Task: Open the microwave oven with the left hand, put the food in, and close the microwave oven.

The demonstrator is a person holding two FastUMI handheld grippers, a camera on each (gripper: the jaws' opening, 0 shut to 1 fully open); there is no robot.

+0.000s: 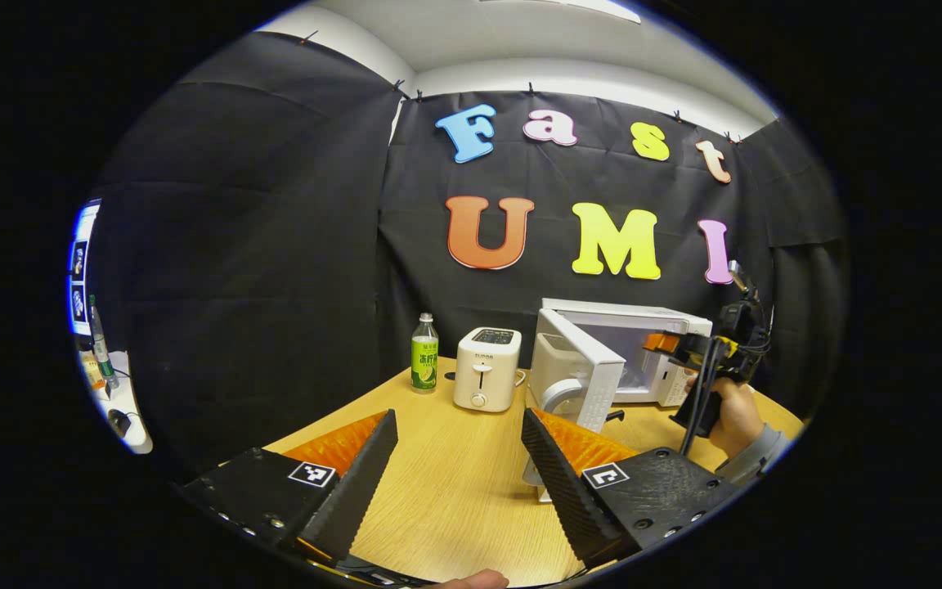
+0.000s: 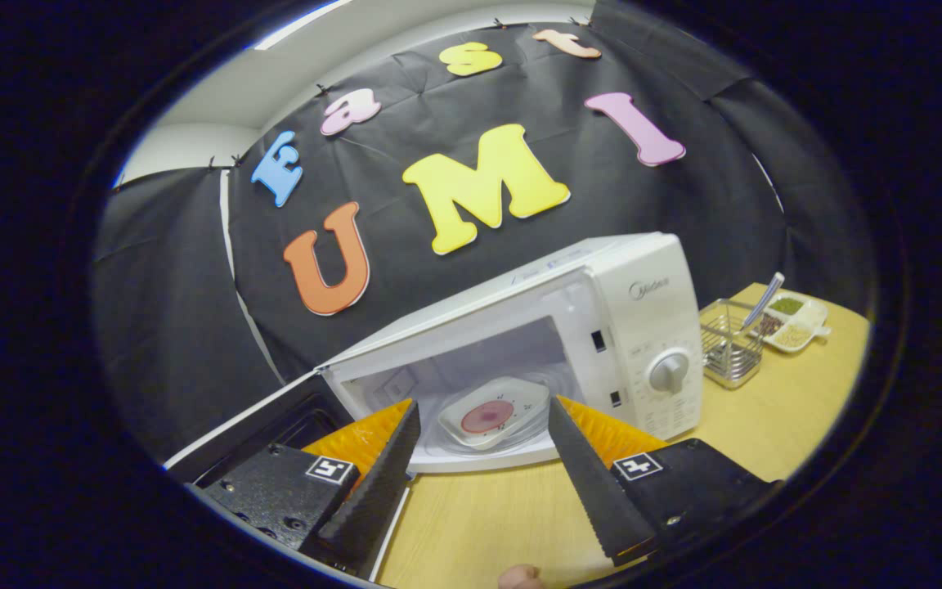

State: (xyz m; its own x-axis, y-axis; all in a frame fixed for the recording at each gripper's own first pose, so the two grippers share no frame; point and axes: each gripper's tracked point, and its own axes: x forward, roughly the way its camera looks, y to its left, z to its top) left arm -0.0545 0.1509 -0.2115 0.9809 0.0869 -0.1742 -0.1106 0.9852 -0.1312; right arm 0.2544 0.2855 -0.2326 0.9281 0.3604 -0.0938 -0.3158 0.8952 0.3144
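The white microwave oven (image 2: 651,327) stands on the wooden table with its door (image 1: 581,372) swung open to the left. Inside it, on the glass turntable, lies a white square plate with a red food patch (image 2: 491,413). My right gripper (image 2: 483,470) is open just in front of the cavity, the plate showing between its fingers and apart from them. In the left gripper view that same right gripper (image 1: 675,343) is held by a hand at the oven's mouth. My left gripper (image 1: 459,474) is open over the table, back from the door, holding nothing.
A white toaster (image 1: 486,368) and a green-labelled bottle (image 1: 424,353) stand left of the oven. Right of the oven are a wire basket (image 2: 731,343) with a utensil and a divided white dish (image 2: 794,323). Light wood table (image 1: 455,491) lies in front.
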